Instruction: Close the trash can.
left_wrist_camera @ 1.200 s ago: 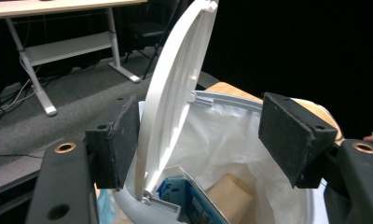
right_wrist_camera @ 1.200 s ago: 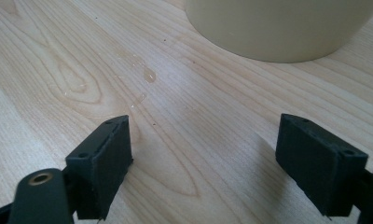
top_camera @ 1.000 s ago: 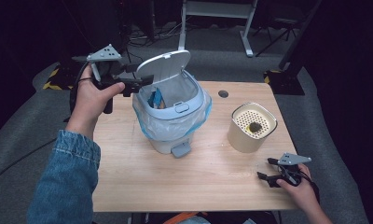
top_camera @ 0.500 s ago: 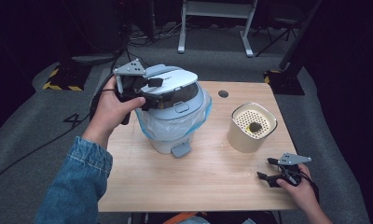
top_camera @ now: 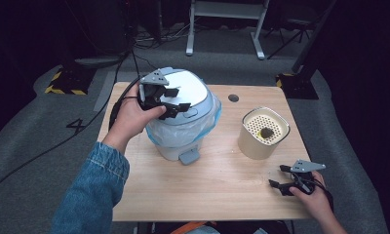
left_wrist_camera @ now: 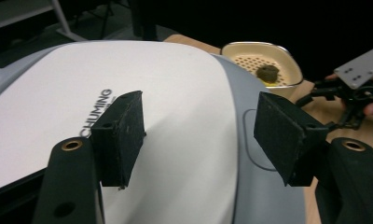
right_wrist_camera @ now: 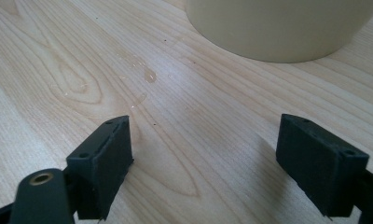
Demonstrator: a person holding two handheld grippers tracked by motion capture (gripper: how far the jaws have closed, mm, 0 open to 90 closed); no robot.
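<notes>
Left gripper (top_camera: 176, 101) lying over the closed white lid (top_camera: 190, 92) of the grey pedal bin (top_camera: 179, 146).

The left hand (top_camera: 132, 117) is reaching in from the left at mid-table, jaws standing apart above the lid and gripping nothing. The right gripper (top_camera: 282, 179) is resting low on the light wooden table (top_camera: 222, 187), jaws spread wide, near the cream perforated-top container (top_camera: 263, 134).
</notes>
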